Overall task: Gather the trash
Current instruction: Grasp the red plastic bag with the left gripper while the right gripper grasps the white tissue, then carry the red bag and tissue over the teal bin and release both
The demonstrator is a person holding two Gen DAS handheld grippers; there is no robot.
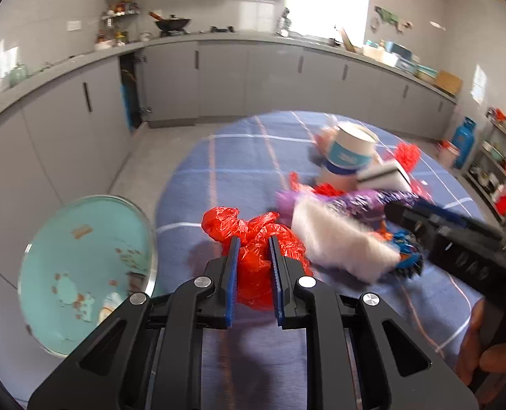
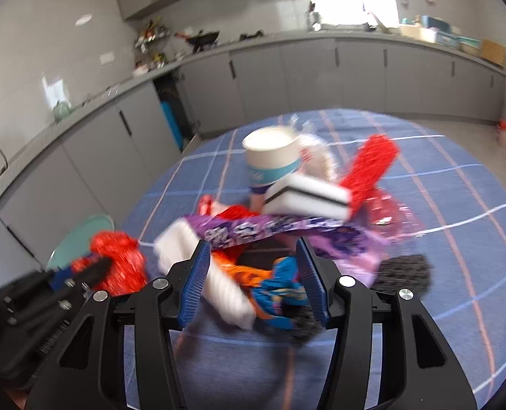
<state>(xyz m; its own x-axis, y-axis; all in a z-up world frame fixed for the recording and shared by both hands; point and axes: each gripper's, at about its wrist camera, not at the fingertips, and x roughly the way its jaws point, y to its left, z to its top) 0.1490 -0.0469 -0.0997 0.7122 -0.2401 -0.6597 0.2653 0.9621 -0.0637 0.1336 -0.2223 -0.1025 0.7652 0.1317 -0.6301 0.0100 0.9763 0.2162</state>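
A heap of trash lies on the blue checked tablecloth [image 1: 239, 157]. My left gripper [image 1: 254, 244] is shut on a crumpled red plastic bag [image 1: 253, 229], which also shows in the right wrist view [image 2: 119, 263]. My right gripper [image 2: 253, 253] is open around an orange and blue wrapper [image 2: 273, 283], beside white tissue [image 2: 225, 290] and under a purple wrapper [image 2: 273, 232]. Behind stand a paper cup [image 2: 273, 160], a white sponge [image 2: 307, 194] and red wrappers [image 2: 369, 167]. In the left wrist view the right gripper [image 1: 403, 218] reaches into the heap from the right.
A teal round stool [image 1: 85, 270] stands left of the table. Grey kitchen cabinets [image 1: 218, 78] run along the far walls. A shelf with dishes [image 1: 498, 171] and a blue gas cylinder [image 1: 463, 140] stand at the right. A black mesh scrubber [image 2: 403, 270] lies by the heap.
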